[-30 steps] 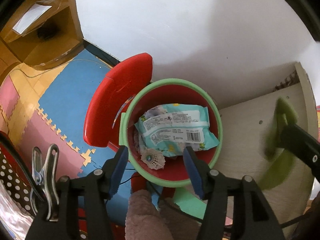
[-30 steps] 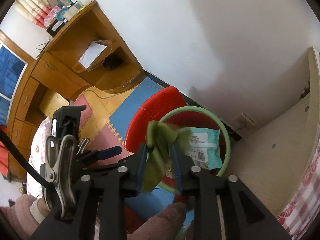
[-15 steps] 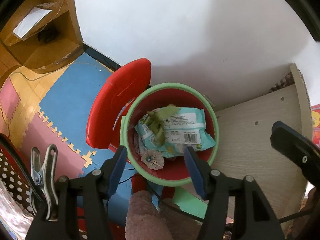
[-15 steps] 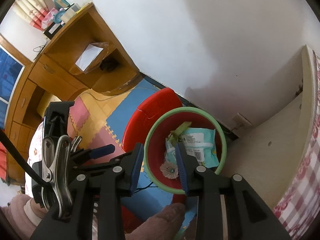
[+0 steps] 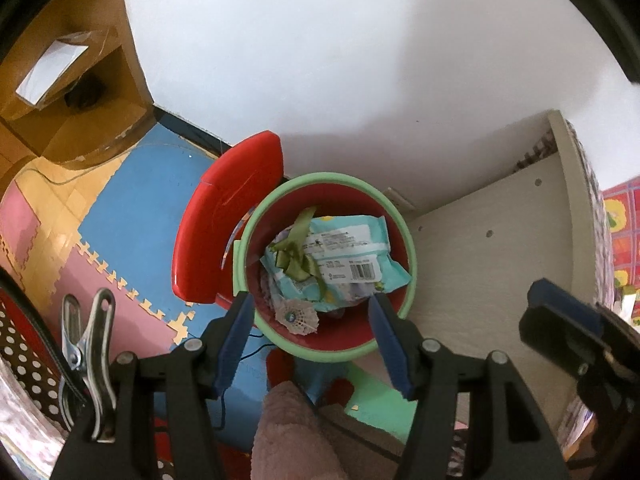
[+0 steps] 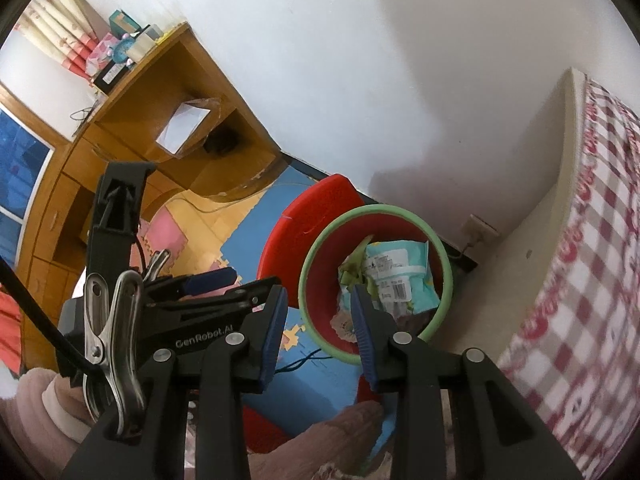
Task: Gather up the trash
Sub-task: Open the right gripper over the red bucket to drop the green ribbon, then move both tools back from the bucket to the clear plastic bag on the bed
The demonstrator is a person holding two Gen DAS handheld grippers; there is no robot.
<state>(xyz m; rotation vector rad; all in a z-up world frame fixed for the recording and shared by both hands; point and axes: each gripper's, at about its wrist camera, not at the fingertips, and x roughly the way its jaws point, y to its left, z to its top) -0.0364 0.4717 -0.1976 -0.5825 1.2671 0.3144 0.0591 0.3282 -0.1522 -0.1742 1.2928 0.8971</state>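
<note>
A red bin with a green rim [image 5: 256,224] [image 6: 442,256] stands on the floor with its red lid [image 5: 224,216] [image 6: 304,216] swung open to the left. Inside lie a light-blue wipes packet [image 5: 352,256] [image 6: 396,276], a crumpled green ribbon [image 5: 296,252] on the packet, and a white shuttlecock [image 5: 298,314]. My left gripper [image 5: 312,340] is open and empty above the bin's near rim. My right gripper [image 6: 320,336] is open and empty, higher and to the right of the bin; it also shows in the left wrist view [image 5: 568,328].
A white wall rises behind the bin. A beige board [image 5: 500,256] of a bed frame stands to the right, with a red-checked cover [image 6: 580,280]. A wooden desk [image 6: 132,148] is far left. Foam floor mats [image 5: 132,216] and a thin cable [image 6: 304,360] lie below.
The right gripper opened and let go of the green ribbon, which dropped into the bin onto the packet. The right gripper then drew up and back. The left gripper stayed in place.
</note>
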